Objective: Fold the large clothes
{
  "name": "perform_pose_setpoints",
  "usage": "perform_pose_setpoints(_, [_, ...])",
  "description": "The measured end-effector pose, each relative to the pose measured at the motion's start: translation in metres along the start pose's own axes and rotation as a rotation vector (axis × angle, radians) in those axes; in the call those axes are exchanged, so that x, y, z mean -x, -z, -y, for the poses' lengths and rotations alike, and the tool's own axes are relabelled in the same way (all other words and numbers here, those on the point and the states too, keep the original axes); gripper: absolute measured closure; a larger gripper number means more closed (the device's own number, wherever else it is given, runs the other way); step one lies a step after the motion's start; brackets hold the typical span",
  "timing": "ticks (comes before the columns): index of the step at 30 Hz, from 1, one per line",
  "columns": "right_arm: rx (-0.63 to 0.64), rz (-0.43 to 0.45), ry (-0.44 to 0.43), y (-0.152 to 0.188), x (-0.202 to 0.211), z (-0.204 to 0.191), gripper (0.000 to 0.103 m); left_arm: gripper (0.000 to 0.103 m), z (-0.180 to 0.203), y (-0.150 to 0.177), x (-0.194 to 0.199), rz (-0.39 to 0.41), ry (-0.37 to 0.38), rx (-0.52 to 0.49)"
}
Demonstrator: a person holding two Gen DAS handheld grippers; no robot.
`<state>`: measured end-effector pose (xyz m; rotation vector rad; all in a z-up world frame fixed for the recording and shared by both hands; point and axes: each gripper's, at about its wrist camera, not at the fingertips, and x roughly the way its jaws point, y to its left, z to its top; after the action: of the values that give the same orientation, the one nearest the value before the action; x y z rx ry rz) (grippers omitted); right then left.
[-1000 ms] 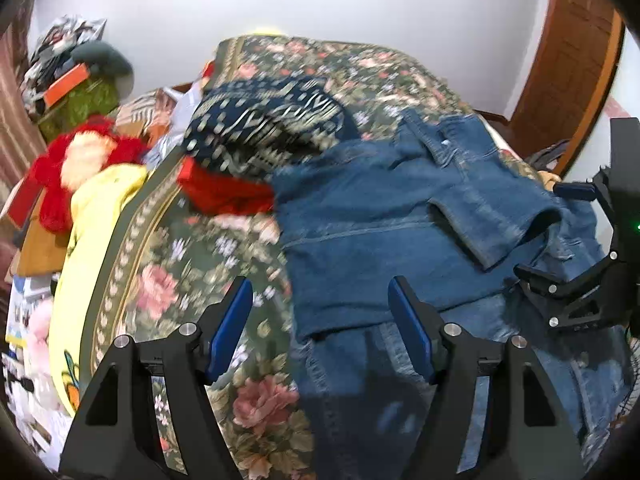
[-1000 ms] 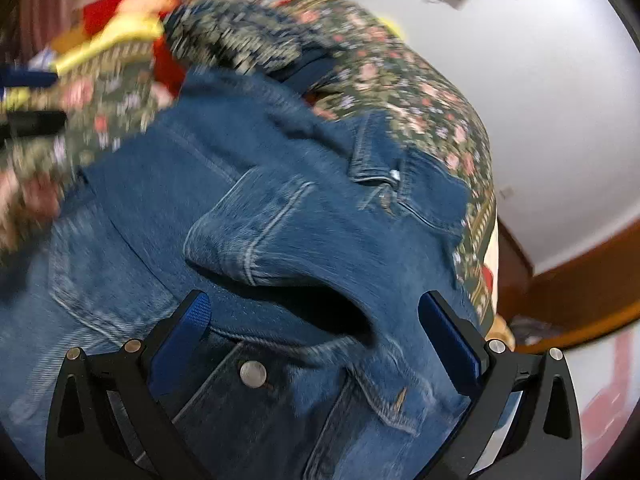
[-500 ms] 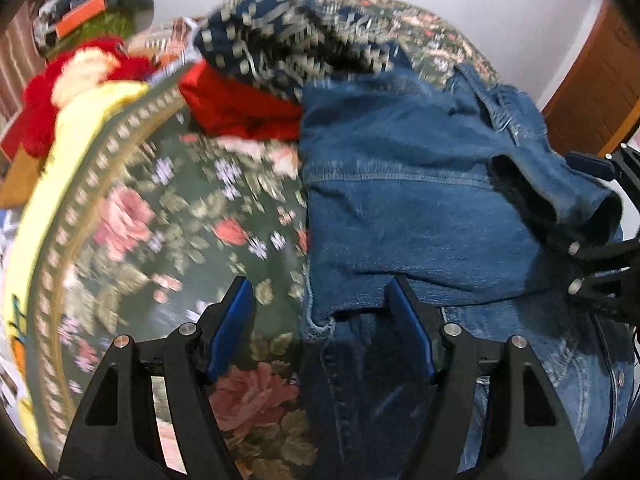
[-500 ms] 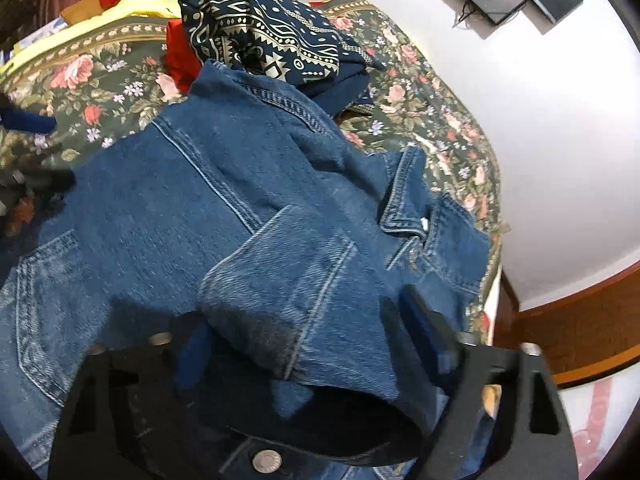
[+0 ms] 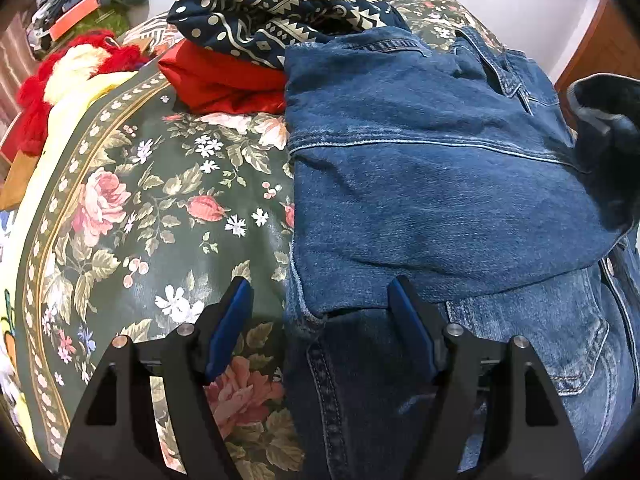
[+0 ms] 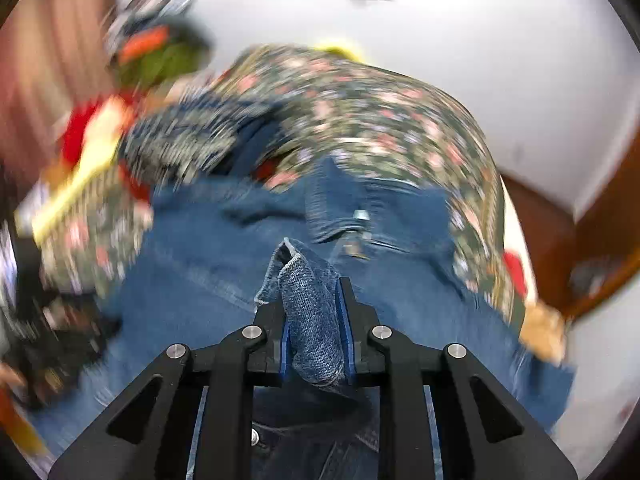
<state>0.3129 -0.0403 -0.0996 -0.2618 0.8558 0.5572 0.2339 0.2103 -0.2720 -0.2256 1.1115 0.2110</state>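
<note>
Jaws pinch denim jacket (image 6: 312, 312) — left gripper (image 5: 320, 316) spread.

Left hand-held gripper (image 5: 320, 314): matte black angular frame with triangular cut-outs, blue pads on the inner faces of both fingers (image 5: 230, 330), round silver screw heads on the linkage. Right hand-held gripper (image 6: 314, 326): same black frame, same silver screws, thin blue pad edges visible.

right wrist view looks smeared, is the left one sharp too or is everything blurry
Right wrist view: motion blur smears the bedspread and clutter, yet the right gripper and its pinched denim jacket fold stay crisp. Left wrist view: sharp throughout, left gripper open, fisheye bending the edges.
</note>
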Motion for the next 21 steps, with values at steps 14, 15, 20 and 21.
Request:
perform_pose_setpoints(14, [-0.490,0.024,-0.008,0.064,0.026,0.120,0.094,0.032,0.007,0.002,0.002,-0.012,-0.039,-0.012])
perform_pose_setpoints(15, [-0.504,0.011,-0.002,0.072,0.023,0.124,0.093,0.032,0.007,0.002,0.002,-0.013,-0.041,-0.012])
perform_pose_setpoints(20, [-0.527,-0.073,-0.006,0.098,0.011,0.142,0.093,0.032,0.010,0.002,0.006,-0.026,-0.064,-0.017])
perform_pose_setpoints(21, [-0.529,-0.089,-0.006,0.102,0.008,0.144,0.093,0.032,0.012,0.002,0.009,-0.025,-0.070,-0.027])
